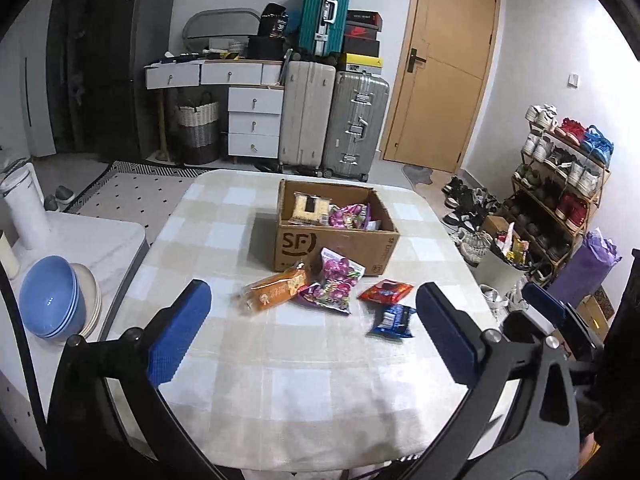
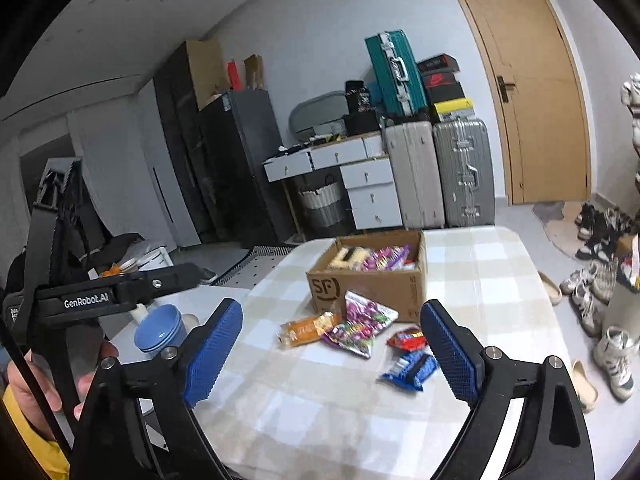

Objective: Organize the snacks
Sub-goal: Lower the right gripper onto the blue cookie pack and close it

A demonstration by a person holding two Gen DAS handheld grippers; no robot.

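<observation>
Left wrist view showed the checked tablecloth (image 1: 280,360) running bare and wide from the near edge up to the snacks, and the table's rounded far corners dropped off toward the suitcases (image 1: 332,120) and the shoe rack (image 1: 560,184). On the left, stacked blue bowls (image 1: 52,296) sat on a separate white surface just beside the table edge. The left gripper (image 1: 312,332) hung above the near cloth with its blue pads spread wide, nothing between them, touching nothing. The right gripper (image 2: 332,356) was likewise wide apart and empty over the near part of the table. The cardboard box (image 1: 336,244) stood open at mid-table with packets already inside, a pale one and purple ones among them. Four loose packets lay on the cloth in front of the box: the orange packet (image 1: 276,288) at the left, the purple candy bag (image 1: 336,284) leaning against the box front, the red packet (image 1: 386,292) to the right, and the blue packet (image 1: 392,320) nearest the front, partly behind the right pad in the right wrist view. Print on every packet was too blurred to read. A hand (image 2: 36,384) gripping a black handle was cut off at the left rim of the right wrist view.
</observation>
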